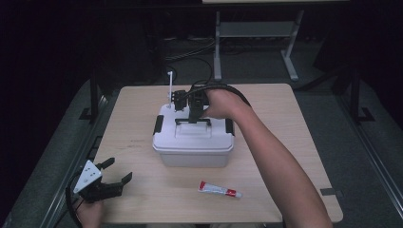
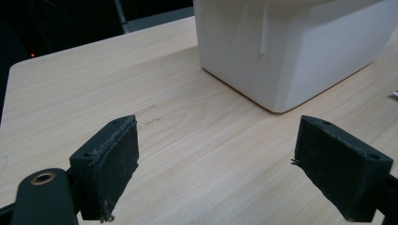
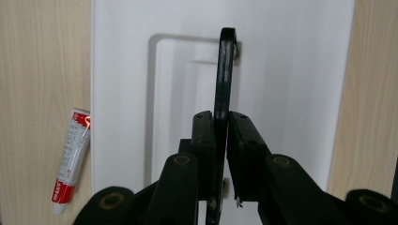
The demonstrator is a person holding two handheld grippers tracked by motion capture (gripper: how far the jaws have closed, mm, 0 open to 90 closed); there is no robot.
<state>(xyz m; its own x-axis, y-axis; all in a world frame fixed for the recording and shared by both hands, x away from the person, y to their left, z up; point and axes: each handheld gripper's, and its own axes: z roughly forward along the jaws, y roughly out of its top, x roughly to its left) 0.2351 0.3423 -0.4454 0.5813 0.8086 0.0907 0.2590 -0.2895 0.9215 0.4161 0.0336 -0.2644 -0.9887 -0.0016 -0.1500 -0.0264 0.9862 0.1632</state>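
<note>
A white plastic box (image 1: 192,142) with black side latches stands in the middle of the table. Its black lid handle (image 3: 224,75) is raised on edge, and my right gripper (image 3: 221,123) is shut on it, one pad pressing each side. In the high view that right gripper (image 1: 193,114) reaches down onto the handle (image 1: 192,122) from the far side. My left gripper (image 1: 116,172) rests open near the table's front left corner; its two pads (image 2: 115,164) stand wide apart with bare wood between them, and the white box (image 2: 291,51) is ahead of it.
A red and white tube (image 1: 219,190) lies on the table in front of the box, and the tube (image 3: 70,161) also shows beside the lid. A thin white rod (image 1: 170,88) stands upright behind the box. Dark floor and table legs lie beyond the table (image 1: 294,123).
</note>
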